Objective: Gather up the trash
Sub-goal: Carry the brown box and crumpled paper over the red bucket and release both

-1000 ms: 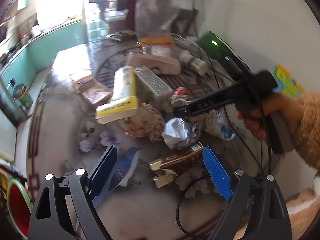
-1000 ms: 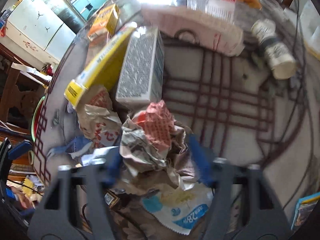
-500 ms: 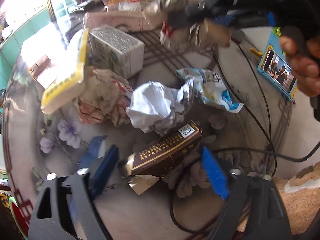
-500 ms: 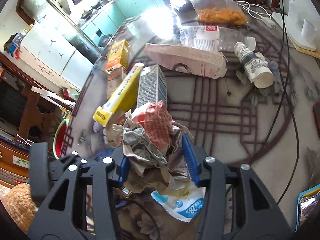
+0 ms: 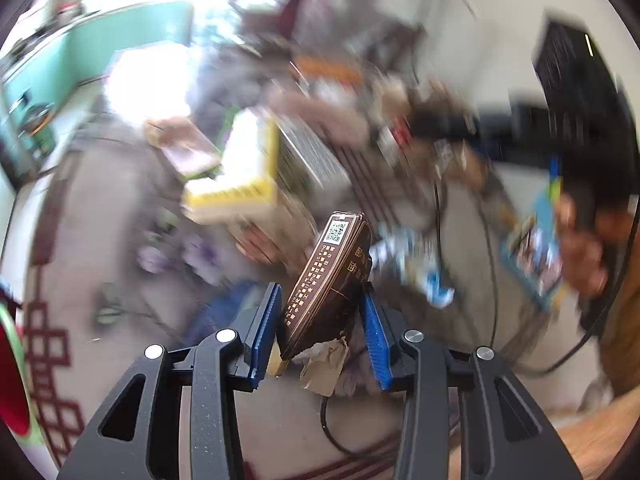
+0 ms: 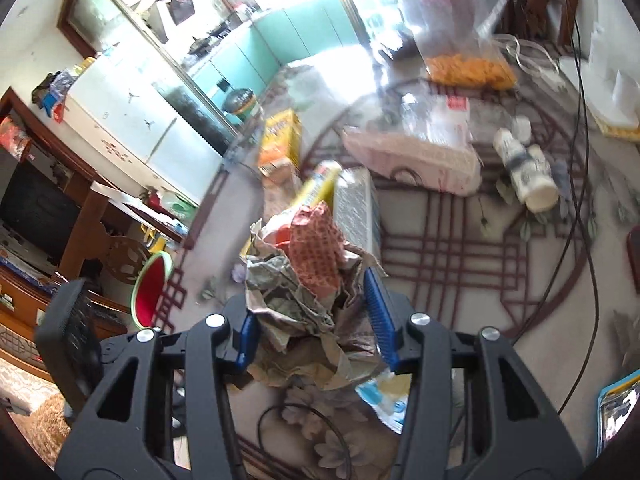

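table (image 6: 460,280) is still carrying boxes, a wrapper (image 6: 384,400) and a bottle (image 6: 528,176) mid-table. right tongs (image 6: 312,316) are gripping crumpled paper (image 6: 304,280); left tongs (image 5: 320,320) are closing on the brown carton (image 5: 332,276). nothing binned yet.

Daylight floods in from top-left in both views; window area blown out to white, glare on the table (image 6: 460,264) near its far edge. Left wrist view: heavy motion blur on bkgd, only the brown pack (image 5: 332,280) and gripper arms sharp. Right wrist view mostly sharp, slight smear mid-frame. Fisheye bends edges, corners black.
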The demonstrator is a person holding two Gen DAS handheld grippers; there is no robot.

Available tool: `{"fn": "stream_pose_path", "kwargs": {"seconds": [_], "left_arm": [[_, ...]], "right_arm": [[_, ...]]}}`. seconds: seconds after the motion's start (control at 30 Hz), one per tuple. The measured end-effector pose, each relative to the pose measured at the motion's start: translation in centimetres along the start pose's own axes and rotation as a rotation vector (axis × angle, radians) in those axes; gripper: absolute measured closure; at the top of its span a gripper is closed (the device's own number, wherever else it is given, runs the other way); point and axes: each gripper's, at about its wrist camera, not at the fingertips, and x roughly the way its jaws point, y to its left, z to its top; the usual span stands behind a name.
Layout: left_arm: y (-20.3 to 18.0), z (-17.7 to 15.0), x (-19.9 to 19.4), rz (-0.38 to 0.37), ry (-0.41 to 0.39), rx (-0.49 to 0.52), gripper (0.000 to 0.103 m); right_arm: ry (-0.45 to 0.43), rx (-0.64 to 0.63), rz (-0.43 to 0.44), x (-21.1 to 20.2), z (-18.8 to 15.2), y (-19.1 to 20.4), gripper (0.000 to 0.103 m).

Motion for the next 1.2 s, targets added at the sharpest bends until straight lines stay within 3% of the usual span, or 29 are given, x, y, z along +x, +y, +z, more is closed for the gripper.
{"fn": "stream_pose_path", "kwargs": {"seconds": [0.13, 0.23, 0.37, 0.5, 0.73, 1.2], "left_arm": [[2.0, 1.4, -4.5, 0.053, -0.163, -0.165, 0.065], [3.8, 1.8, -7.5, 0.146, -0.260, -0.261, 0.065], [4.8, 1.4, -10.0, 0.314, -0.319, -0.301, 0.065], [6.7, 0.3, -12.8, 0.407, -0.374, -0.356, 0.065], [10.5, -1.6, -17.7, 0.464, -0.430, -0.421, 0.065], [16.9, -3.2, -19.6, 0.465, -0.412, -0.467, 0.065]], "right_arm": [[-0.054, -0.056, 0.032, -1.3, 1.0, 3.1, 0.056], [-0.084, -0.102, 0.064, -1.7, 1.5, 6.1, 0.056], [-0.102, -0.169, 0.082, -1.4, 1.5, 9.7, 0.056], [-0.098, -0.209, 0.103, -0.6, 1.3, 12.5, 0.056], [-0.091, -0.261, 0.104, 0.7, 0.9, 16.2, 0.056], [-0.103, -0.296, 0.063, 3.0, 0.1, 23.0, 0.056]]}}
